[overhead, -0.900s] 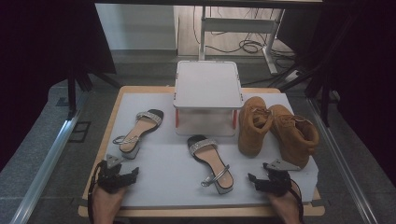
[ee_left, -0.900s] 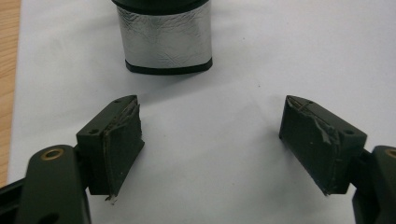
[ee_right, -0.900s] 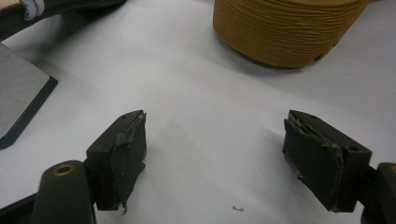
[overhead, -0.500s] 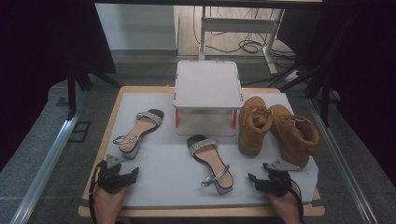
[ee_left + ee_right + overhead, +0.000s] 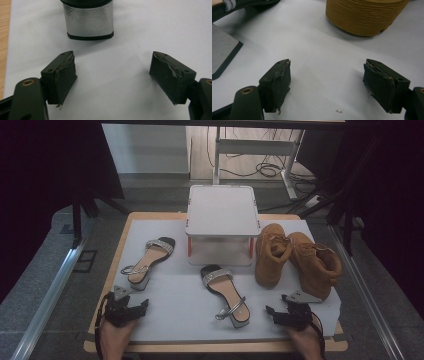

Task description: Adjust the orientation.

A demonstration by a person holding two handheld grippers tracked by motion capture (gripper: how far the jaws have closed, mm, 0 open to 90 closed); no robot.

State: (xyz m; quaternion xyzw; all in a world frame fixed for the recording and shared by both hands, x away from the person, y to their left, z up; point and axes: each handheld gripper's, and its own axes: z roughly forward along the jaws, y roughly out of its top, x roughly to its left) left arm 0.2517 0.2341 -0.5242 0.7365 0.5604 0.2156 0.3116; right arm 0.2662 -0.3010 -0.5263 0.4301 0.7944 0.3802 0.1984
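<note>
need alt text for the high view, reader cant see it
Two hand-held grippers, left gripper and right gripper, rest open at the near edge of a white mat. On it lie two silver-strapped sandals, a closed white box and tan boots.

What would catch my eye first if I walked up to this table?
Probably the tan boots standing at the right, beside a white lidded box at the back centre. Two sparkly-strapped sandals lie apart on the grey mat, with both open grippers resting near the front edge.

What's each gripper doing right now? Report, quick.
Left gripper: jaws open, holding nothing.
Right gripper: jaws open, holding nothing.
</note>
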